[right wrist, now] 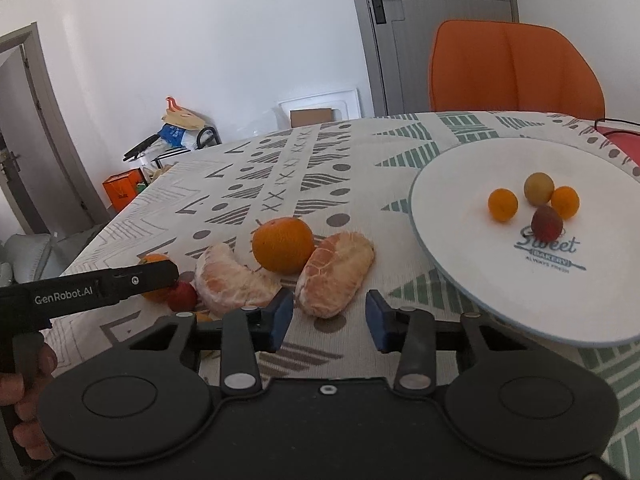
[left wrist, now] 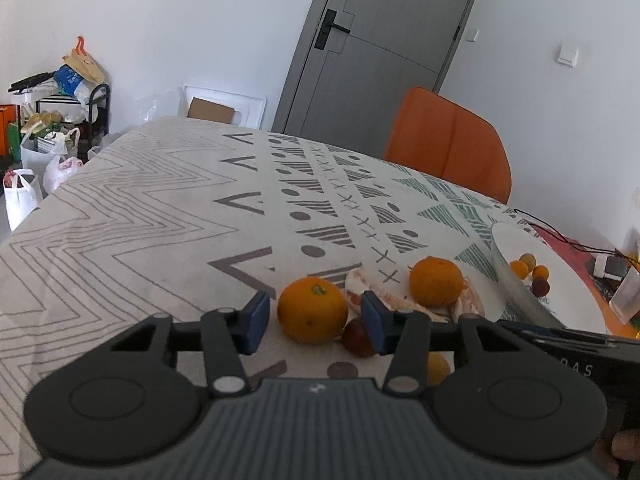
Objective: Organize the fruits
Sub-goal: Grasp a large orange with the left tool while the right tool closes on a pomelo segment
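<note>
Both grippers hang low over the patterned tablecloth [left wrist: 160, 208], each with its jaws spread and nothing between them. The left gripper [left wrist: 314, 316] faces an orange [left wrist: 312, 310] that sits just ahead, roughly framed by its blue pads; a small red fruit [left wrist: 358, 338] lies beside the right pad. The right gripper [right wrist: 328, 316] points at a peeled segment [right wrist: 336, 274], with a second segment [right wrist: 234, 280] and another orange [right wrist: 283, 244] close by. The white plate [right wrist: 460, 248] stands to the right and already holds four small fruits [right wrist: 538, 204], while the larger pieces lie loose on the cloth.

This looks like the reach before a pick. The left needs to ease forward until the orange is squarely between the pads, then close. The right must close gently, since the peeled flesh looks soft, then carry across to the plate.
</note>
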Available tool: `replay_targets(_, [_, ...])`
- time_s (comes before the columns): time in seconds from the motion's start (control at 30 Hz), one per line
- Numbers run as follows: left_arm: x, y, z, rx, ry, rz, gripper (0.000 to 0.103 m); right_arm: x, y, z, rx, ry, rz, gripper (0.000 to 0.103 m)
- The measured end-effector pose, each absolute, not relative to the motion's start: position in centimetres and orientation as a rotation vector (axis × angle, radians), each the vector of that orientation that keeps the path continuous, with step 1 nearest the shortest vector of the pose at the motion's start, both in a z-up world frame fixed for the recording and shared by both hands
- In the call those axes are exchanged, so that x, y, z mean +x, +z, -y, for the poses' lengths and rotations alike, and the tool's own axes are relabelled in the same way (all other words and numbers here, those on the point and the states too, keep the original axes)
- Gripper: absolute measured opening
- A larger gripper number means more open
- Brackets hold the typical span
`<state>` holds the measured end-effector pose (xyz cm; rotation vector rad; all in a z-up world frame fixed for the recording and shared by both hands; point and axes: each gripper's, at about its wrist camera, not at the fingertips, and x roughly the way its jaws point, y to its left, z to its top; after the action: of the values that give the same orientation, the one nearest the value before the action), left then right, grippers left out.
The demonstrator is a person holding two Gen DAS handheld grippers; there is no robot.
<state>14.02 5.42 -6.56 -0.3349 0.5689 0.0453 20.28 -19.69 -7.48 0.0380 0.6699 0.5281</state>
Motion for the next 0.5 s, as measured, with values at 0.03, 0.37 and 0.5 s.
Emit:
replay_targets(0.03, [14.11, -6.58, -5.43, -0.334, 0.046, -0.568, 0.049, 20.37, -7.48, 19.64, 0.038, 0.527, -0.670, 0.041])
replay_targets(0.37, [14.07, -6.43, -5.75, -0.345, 0.046, -0.566, 0.036, 20.73, -7.50, 19.02, 0.020, 0.521, -0.667, 0.031])
replay_targets(0.5, [13.51, -6.00, -5.95, -0.349, 0.047, -0.552, 0.036, 20.41, -7.46, 19.21, 0.019, 0.524, -0.668, 0.030])
